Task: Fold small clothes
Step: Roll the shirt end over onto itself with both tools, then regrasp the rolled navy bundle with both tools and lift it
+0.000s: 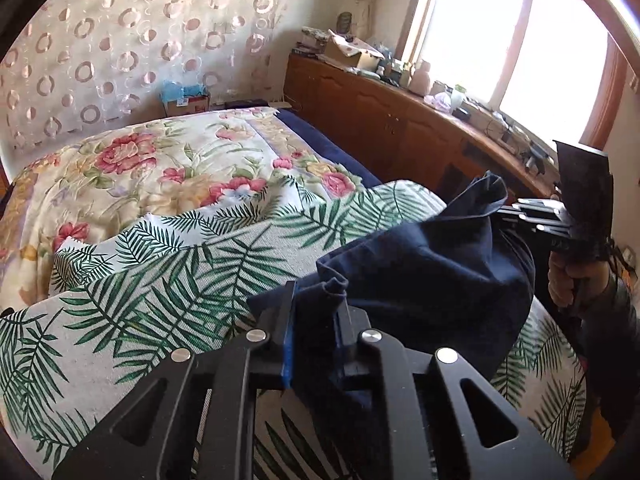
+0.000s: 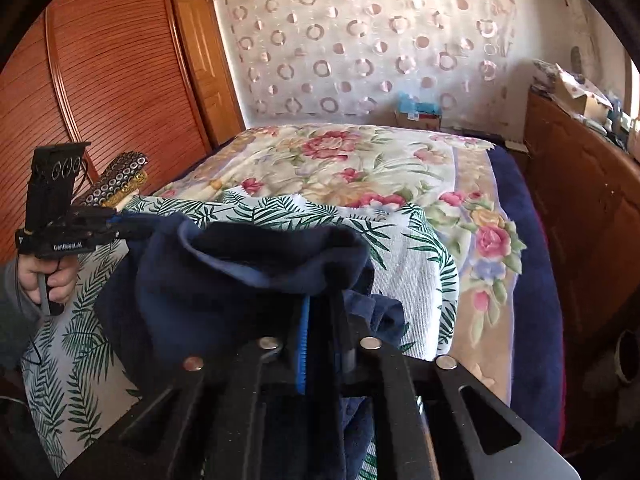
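- Left wrist view: your left gripper (image 1: 316,312) has its jaws drawn in on a bunched edge of the navy garment (image 1: 432,264); cloth fills the gap between the blue pad and the opposite finger, so read that as a grip
- Same view: the garment hangs and bulges between both tools, part lifted, its lower part touching the palm-leaf cloth (image 1: 168,280) spread on the bed (image 1: 168,160)
- Same view: your right gripper (image 1: 516,212) reaches in from the right edge, tip at the garment's far end; jaws there too small and dark to judge from this side; your right hand (image 1: 576,280) wraps the handle below
- Right wrist view: right gripper (image 2: 324,312) jaws nearly together, a fold of navy cloth pinched between them, more draped over the tips
- Same view: left gripper (image 2: 124,228) at the far left holds the other end of the garment, left hand (image 2: 48,276) on its handle; the cloth sags open like a pouch between the two
- Same view: a second blue piece (image 2: 384,316) lies just right of your jaws on the leaf cloth; whether it belongs to the same garment, cannot tell
- Progress, as a judgement: both corners secured, nothing folded yet; no flat crease or neat stack shows. Left to do: spread it flat, fold over, set aside
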`<state>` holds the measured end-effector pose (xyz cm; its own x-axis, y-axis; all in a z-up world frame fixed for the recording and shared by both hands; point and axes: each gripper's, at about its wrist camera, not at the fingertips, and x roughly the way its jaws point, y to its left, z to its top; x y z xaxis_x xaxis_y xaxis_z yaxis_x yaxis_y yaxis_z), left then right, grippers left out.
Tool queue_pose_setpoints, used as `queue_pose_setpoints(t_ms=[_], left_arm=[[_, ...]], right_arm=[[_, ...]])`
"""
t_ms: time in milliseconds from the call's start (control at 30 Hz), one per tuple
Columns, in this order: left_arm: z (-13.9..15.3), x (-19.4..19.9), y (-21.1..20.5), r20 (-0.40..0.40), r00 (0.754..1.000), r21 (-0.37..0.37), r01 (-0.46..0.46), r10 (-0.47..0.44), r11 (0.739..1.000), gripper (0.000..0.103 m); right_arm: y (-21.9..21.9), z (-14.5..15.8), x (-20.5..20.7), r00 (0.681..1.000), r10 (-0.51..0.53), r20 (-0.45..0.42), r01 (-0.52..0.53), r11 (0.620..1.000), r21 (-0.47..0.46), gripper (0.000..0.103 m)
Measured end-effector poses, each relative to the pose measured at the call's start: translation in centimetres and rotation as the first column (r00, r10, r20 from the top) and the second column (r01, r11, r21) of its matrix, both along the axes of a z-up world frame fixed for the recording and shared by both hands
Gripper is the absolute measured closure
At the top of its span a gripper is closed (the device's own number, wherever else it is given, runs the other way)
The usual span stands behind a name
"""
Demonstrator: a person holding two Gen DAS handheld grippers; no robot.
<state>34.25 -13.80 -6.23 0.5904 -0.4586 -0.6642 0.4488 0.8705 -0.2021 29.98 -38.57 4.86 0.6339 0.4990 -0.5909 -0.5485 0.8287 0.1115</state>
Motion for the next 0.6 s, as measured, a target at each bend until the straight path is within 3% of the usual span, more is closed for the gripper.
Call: queue_pose_setpoints(t_ms=[133,233,333,467,500,600], left_arm=[[0.4,1.2,0.5,0.001,0.999,-0.031,-0.047,0.047,0.998,0.087],[0.7,1.9,0.6,0.025,0.994,0.002,-0.102,0.102,0.995,0.083],[1.1,1.6,1.0,0.034,0.996,-0.019,-0.081,0.082,0.997,0.058],[1.2,0.9,1.5,0.049,0.996,0.006,-0.077,0.077,0.997,0.051],[1.1,0.6,1.6,0.049,0.996,0.010,-0.077,0.076,0.997,0.051],[0.5,0.0,1.6,0.032,0.997,0.029,-0.072,0.071,0.997,0.051]], right_arm=[[-1.1,0.0,-0.1,0.998,-0.051,0.032,0.050,0.998,0.036,0.102],[-2.4,-0.3,0.6,0.975,-0.220,0.025,0.220,0.975,0.000,0.103],[-3.4,-0.5,0.8,0.966,-0.259,-0.008,0.259,0.966,0.004,0.103],[-3.1,0.3,-0.2,0.971,-0.240,0.013,0.240,0.971,0.007,0.102],[-3.0,0.5,-0.5,0.972,-0.234,0.020,0.234,0.972,0.013,0.100],[-2.2,0.7,-0.7,0.976,-0.214,0.043,0.215,0.977,-0.007,0.069]])
